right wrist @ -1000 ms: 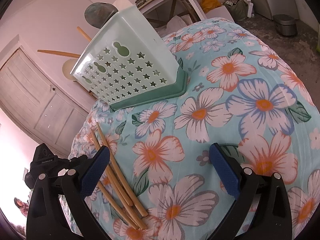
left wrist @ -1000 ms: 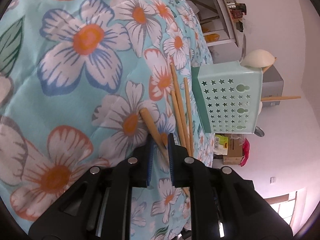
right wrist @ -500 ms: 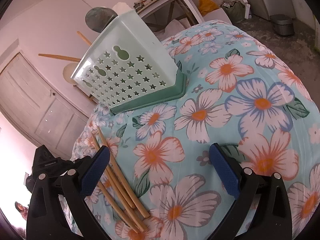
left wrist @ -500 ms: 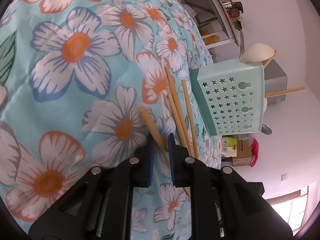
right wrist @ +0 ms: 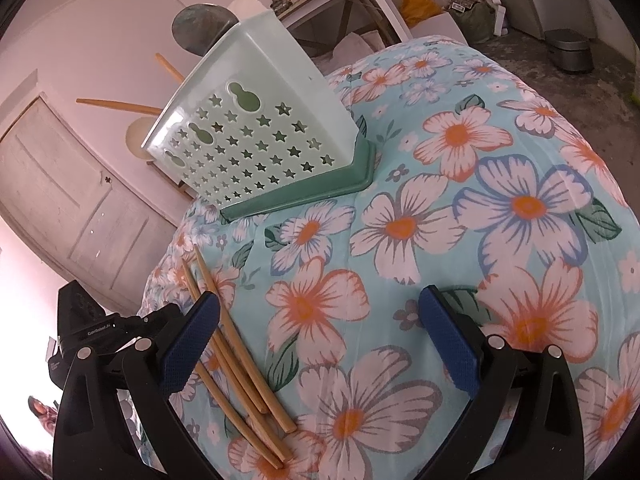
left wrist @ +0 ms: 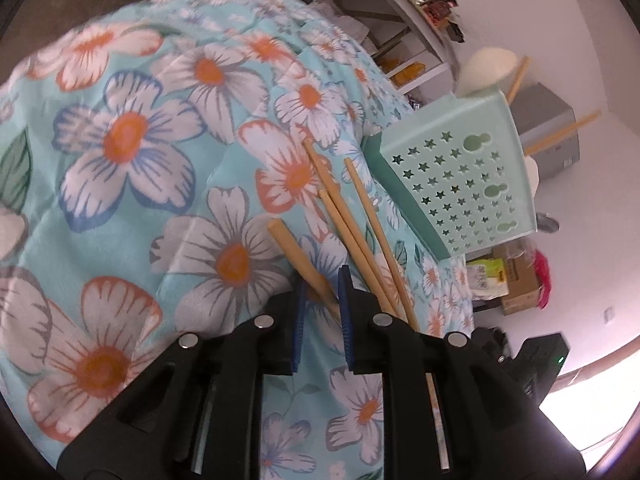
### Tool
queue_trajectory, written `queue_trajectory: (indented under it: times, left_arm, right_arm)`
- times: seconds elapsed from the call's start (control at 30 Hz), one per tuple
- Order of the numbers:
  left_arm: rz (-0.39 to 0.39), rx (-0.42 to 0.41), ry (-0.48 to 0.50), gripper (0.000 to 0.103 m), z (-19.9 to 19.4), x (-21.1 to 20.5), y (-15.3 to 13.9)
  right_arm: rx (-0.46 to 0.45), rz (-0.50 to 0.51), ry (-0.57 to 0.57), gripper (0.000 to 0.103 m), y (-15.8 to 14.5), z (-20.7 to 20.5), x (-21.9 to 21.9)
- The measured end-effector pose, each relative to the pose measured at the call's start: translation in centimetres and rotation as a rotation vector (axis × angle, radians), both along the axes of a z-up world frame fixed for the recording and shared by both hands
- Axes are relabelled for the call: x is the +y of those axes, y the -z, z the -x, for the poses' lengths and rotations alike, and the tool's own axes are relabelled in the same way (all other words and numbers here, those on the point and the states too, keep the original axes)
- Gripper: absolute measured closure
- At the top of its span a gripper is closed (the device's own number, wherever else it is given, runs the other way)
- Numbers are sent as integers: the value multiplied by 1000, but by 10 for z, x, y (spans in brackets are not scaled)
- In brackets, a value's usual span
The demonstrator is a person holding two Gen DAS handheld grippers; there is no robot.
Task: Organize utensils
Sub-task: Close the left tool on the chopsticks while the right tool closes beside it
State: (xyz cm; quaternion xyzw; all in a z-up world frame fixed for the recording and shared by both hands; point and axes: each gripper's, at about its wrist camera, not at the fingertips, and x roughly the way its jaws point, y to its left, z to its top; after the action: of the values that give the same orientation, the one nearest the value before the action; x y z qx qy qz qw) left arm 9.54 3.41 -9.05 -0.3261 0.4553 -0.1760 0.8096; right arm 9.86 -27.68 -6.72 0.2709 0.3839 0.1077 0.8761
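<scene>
At the bottom centre of the left view, the left gripper (left wrist: 322,292) pinches one wooden chopstick (left wrist: 298,254), seemingly near its thick end; light, stiff and slippery, it suits a mid-shaft hold. The right gripper (right wrist: 320,340) gapes wide; three chopsticks (right wrist: 236,356) lie lower left, the perforated holder (right wrist: 256,136) beyond

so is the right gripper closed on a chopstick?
No. In the right wrist view the right gripper is wide open with only floral cloth between its pads, and the chopsticks lie beside its left finger.
</scene>
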Motion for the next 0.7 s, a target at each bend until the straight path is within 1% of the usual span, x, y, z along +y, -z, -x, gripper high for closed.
queue_trajectory:
  times: [0.13, 0.27, 0.33, 0.4, 0.5, 0.63, 0.7]
  left_arm:
    - [-80, -68, 12, 86, 8, -2, -9]
    - [-127, -116, 11, 86, 13, 5, -13]
    - [-142, -132, 7, 85, 16, 10, -14]
    - [-138, -136, 4, 85, 17, 15, -12]
    - [-119, -138, 1, 85, 18, 24, -9]
    - [-106, -149, 4, 85, 19, 24, -6]
    - [-98, -151, 4, 85, 18, 22, -5]
  right_arm:
    - [10, 10, -8, 6, -1, -2, 2]
    - [26, 53, -16, 6, -3, -3, 7]
    - [40, 96, -13, 10, -5, -5, 13]
    - [46, 128, -18, 21, -9, -5, 17]
    - [27, 180, -39, 31, -21, -7, 27]
    - [-29, 236, -77, 36, -44, -13, 42]
    - [-51, 269, -102, 41, -54, -19, 53]
